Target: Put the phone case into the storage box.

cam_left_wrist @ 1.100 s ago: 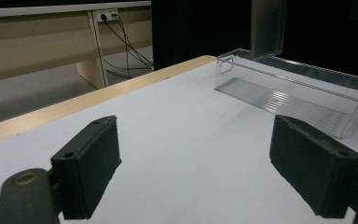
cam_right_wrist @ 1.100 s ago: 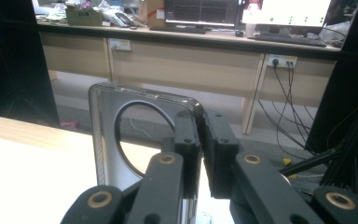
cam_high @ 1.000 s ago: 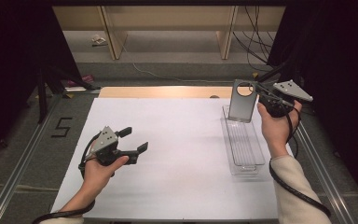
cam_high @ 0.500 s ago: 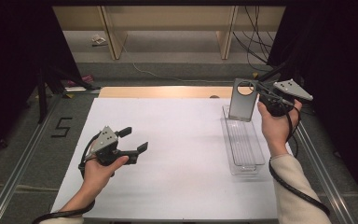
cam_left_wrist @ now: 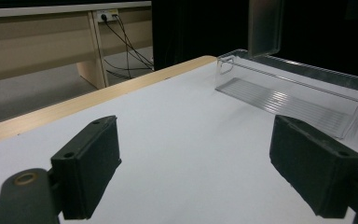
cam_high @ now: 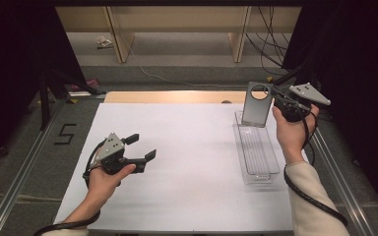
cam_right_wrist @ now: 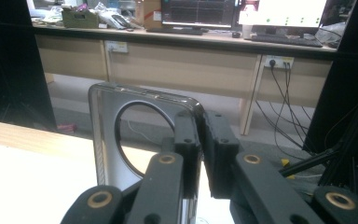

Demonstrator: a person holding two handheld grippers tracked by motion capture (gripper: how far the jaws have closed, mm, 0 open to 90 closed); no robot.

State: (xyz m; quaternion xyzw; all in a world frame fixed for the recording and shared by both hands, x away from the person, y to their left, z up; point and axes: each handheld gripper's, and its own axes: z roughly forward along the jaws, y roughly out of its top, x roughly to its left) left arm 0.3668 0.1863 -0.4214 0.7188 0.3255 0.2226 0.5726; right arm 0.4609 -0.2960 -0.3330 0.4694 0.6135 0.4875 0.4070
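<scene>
A translucent grey phone case (cam_high: 256,105) with a round hole near its top stands upright in the air over the far end of a clear plastic tray (cam_high: 257,147). My right gripper (cam_high: 271,94) is shut on the case's right edge; in the right gripper view the pads (cam_right_wrist: 186,140) pinch the case (cam_right_wrist: 107,140). My left gripper (cam_high: 142,147) hovers over the left part of the white table, jaws wide open with nothing between them. In the left gripper view (cam_left_wrist: 203,163) the empty tray (cam_left_wrist: 298,93) lies ahead with the case (cam_left_wrist: 263,28) above its far end.
The white sheet (cam_high: 187,162) covers the table, with a wooden strip (cam_high: 167,97) along the far edge. Metal rails (cam_high: 24,177) run down both sides, and a "5" mark (cam_high: 65,133) lies to the left. Dark curtains flank the table.
</scene>
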